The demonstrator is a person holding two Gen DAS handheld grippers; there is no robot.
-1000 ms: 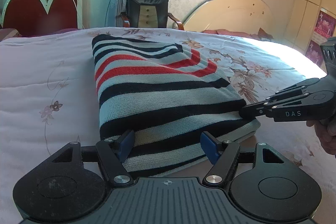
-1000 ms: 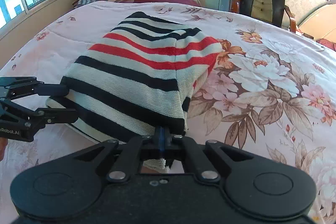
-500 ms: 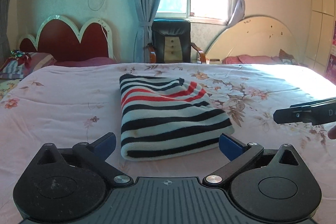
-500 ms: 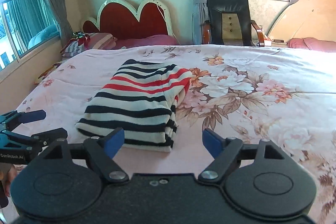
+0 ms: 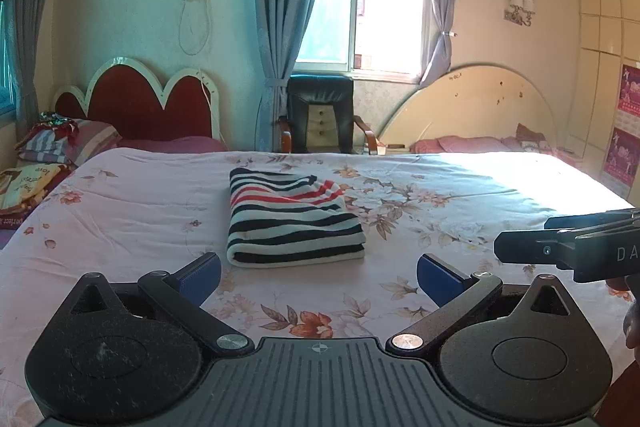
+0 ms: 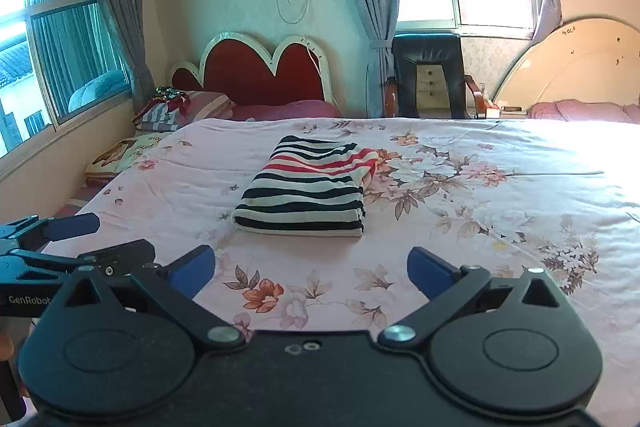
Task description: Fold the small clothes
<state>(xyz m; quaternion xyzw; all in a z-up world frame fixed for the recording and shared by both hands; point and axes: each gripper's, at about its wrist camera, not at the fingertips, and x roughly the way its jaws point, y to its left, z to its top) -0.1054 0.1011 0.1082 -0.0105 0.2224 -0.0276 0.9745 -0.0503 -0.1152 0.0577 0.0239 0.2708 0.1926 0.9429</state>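
Observation:
A striped knit garment (image 5: 292, 221), black, white and red, lies folded in a neat rectangle on the pink floral bedspread (image 5: 128, 211). It also shows in the right wrist view (image 6: 308, 193). My left gripper (image 5: 318, 277) is open and empty, drawn back well short of the garment. My right gripper (image 6: 311, 271) is open and empty, also well back from it. The right gripper shows from the side at the right edge of the left wrist view (image 5: 560, 247). The left gripper shows at the left edge of the right wrist view (image 6: 76, 243).
A red heart-shaped headboard (image 5: 136, 103) and pillows (image 5: 60, 143) stand at the far left. A black armchair (image 5: 322, 119) sits under the window. A cream headboard (image 5: 472, 107) stands at the far right. The bedspread (image 6: 480, 211) spreads wide around the garment.
My right gripper let go of the garment's near edge and opened. Both grippers pulled back and rose away from the folded garment, which stays in place on the bed.

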